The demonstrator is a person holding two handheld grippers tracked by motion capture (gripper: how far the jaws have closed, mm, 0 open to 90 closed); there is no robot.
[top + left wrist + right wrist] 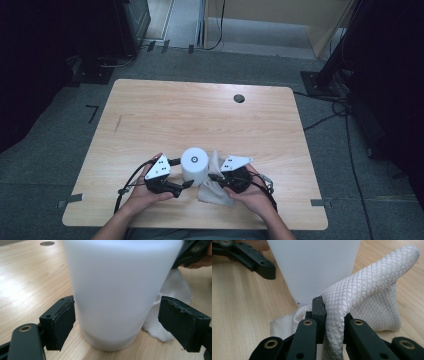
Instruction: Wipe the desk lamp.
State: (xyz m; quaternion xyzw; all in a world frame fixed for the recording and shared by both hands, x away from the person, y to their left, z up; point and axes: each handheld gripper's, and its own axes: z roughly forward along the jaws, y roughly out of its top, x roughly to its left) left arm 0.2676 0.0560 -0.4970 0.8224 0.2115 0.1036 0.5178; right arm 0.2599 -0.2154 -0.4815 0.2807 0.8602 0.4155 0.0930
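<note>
Near the table's front edge stands the white bottle [194, 165]; my left gripper [117, 325] straddles it, pads apart. Right gripper [332, 312] clenches the white cloth [372, 290]; tugging could topple the unheld bottle.

A light wooden table [150, 115] with a round cable hole [239, 98] stood mid-frame on grey carpet [45, 145]. Dark stands filled both upper corners; pale wooden furniture [280, 12] sat top centre.

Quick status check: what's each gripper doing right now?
Left gripper: open, jaws on either side of the white bottle, pads not pressing on it.
Right gripper: shut on the white cloth.
</note>
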